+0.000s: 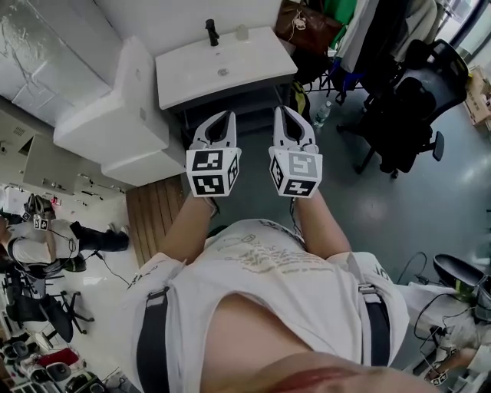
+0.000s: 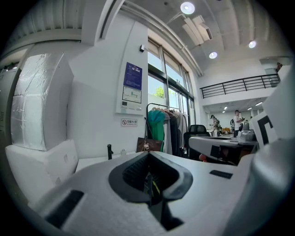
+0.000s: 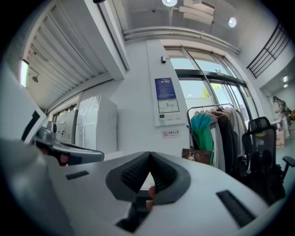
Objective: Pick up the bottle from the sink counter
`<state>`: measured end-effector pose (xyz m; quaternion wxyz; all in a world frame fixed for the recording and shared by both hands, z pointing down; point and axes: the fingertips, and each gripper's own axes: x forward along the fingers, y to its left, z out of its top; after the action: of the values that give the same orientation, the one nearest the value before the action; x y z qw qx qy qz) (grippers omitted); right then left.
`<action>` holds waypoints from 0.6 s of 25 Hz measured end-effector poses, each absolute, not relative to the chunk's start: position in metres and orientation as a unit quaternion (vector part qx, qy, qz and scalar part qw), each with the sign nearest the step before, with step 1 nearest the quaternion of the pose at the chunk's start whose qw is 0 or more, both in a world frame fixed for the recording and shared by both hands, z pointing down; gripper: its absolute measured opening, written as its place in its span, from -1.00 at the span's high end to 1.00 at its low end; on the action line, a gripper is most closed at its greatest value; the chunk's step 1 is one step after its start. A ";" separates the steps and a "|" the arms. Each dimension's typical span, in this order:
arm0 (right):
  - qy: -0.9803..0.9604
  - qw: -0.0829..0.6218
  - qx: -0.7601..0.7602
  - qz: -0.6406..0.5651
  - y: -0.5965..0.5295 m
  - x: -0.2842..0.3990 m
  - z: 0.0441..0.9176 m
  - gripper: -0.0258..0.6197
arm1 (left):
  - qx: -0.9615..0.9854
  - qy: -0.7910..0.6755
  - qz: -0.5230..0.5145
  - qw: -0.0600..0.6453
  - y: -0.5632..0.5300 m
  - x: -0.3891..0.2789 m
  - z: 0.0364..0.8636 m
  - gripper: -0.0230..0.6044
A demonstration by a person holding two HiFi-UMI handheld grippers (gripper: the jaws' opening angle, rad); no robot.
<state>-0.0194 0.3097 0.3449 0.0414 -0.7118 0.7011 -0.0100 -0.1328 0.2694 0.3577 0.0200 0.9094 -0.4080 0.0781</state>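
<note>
A small pale bottle (image 1: 242,32) stands at the back edge of the white sink counter (image 1: 184,77), just right of the black faucet (image 1: 212,32). Both grippers are held side by side in front of the counter, apart from it and pointing toward it. My left gripper (image 1: 223,117) is shut with nothing between its jaws, and my right gripper (image 1: 283,112) is also shut and empty. In the left gripper view the bottle (image 2: 122,151) shows tiny beside the faucet (image 2: 109,151), far beyond the closed left gripper (image 2: 148,155). The right gripper view shows the right gripper (image 3: 150,155) closed; no bottle is seen there.
Large white foam blocks (image 1: 115,115) sit left of the sink. A clothes rack with a brown bag (image 1: 307,23) stands to its right. A black office chair (image 1: 406,107) is further right. A plastic bottle (image 1: 322,115) lies on the floor. A seated person (image 1: 38,246) is at far left.
</note>
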 end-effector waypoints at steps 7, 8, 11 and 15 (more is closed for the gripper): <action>0.708 0.046 -0.705 -0.012 0.311 0.003 0.348 0.85 | 0.905 -0.417 0.080 0.024 0.278 -0.112 0.366 0.86; 0.709 0.048 -0.704 -0.011 0.310 0.005 0.347 0.85 | 0.904 -0.418 0.082 0.024 0.278 -0.111 0.368 0.86; 0.710 0.053 -0.702 -0.009 0.304 0.007 0.347 0.85 | 0.904 -0.419 0.082 0.025 0.272 -0.107 0.371 0.86; 0.713 0.050 -0.700 -0.008 0.289 0.010 0.351 0.85 | 0.904 -0.419 0.076 0.030 0.256 -0.102 0.373 0.86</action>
<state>0.0096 0.2894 0.3513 0.0504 -0.6997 0.7126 -0.0078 -0.1019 0.2562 0.3733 0.0301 0.9041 -0.4195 0.0759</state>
